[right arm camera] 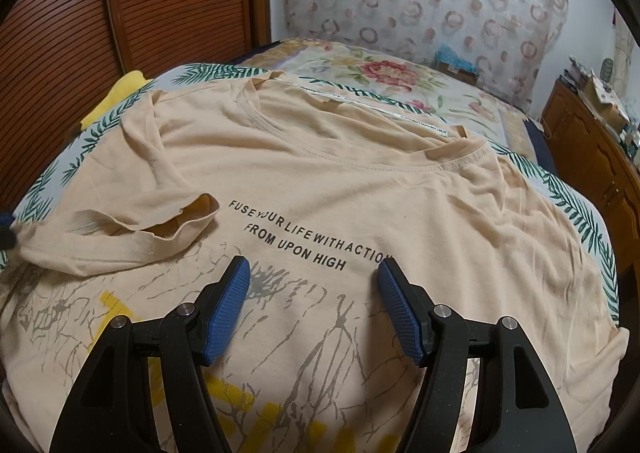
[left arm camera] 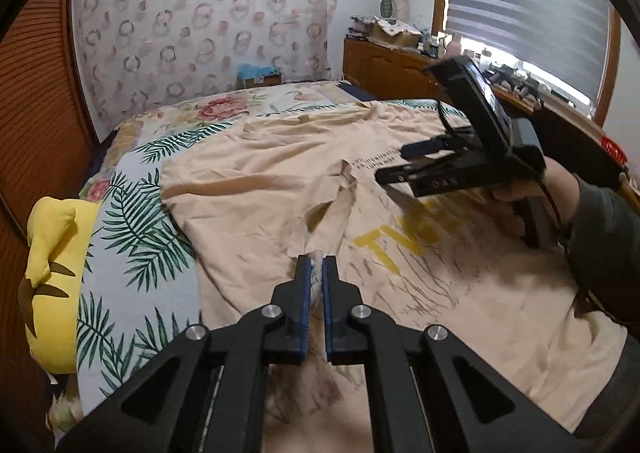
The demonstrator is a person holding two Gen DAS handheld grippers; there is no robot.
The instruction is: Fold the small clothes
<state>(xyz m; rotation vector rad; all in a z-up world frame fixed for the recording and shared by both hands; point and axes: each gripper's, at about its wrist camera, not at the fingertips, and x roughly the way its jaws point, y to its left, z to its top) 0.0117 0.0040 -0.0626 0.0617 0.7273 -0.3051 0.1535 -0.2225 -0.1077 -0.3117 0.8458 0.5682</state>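
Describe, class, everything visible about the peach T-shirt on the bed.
The peach cotton-looking T-shirt lies front up and wrinkled on the floral leaf-print bedspread. It carries black lettering, grey crack lines and yellow letters. One sleeve is folded in across the chest. The left tool is shut on a sleeve fold; the right tool hovers open above.

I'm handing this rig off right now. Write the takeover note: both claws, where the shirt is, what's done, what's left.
Left claw: shut on the shirt's sleeve, pinching its fabric at the tips.
Right claw: open, empty, above the shirt's printed chest.
Shirt: peach T-shirt spread face up on the bed, collar at the far end. The held sleeve is already brought in over the chest; the other side lies flat and unfolded.
Done: shirt laid out, first sleeve fold started.
Left: lay that sleeve down and release, fold the opposite side in, then fold the body up.
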